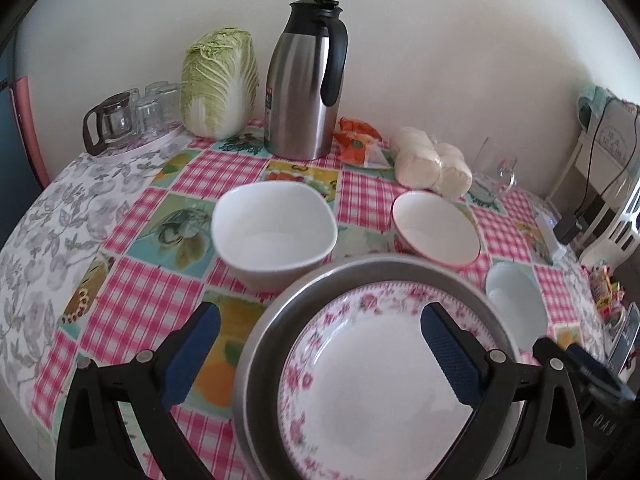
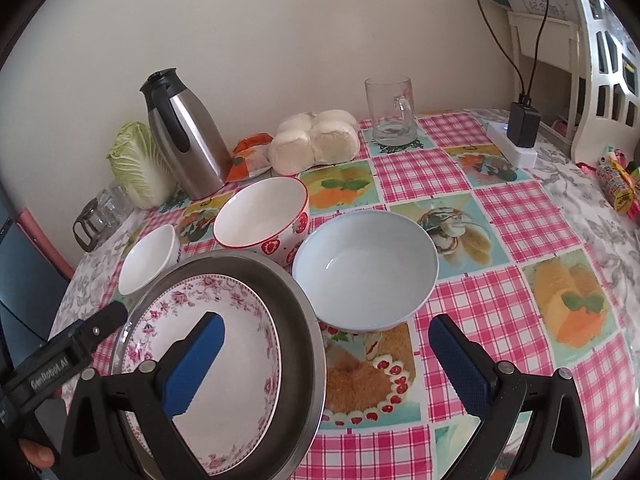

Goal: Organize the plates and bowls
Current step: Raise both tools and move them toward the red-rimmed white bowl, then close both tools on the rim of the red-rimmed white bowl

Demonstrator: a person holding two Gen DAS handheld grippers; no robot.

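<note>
Blue-padded left gripper [image 1: 320,344] and right gripper [image 2: 326,364] both gape wide, empty. The floral plate [image 2: 224,368] sits in the steel pan [image 2: 296,320], lower left; next, I'd straddle the pale blue bowl [image 2: 366,268] rim squarely at centre frame

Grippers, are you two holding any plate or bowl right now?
No, nothing is held. The left gripper is open over the flowered plate and the metal dish's rim, and the right gripper is open near the light blue bowl.

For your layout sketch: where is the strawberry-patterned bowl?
In the right wrist view, the strawberry bowl sits centre-left, between the small white bowl and pale blue bowl.
</note>
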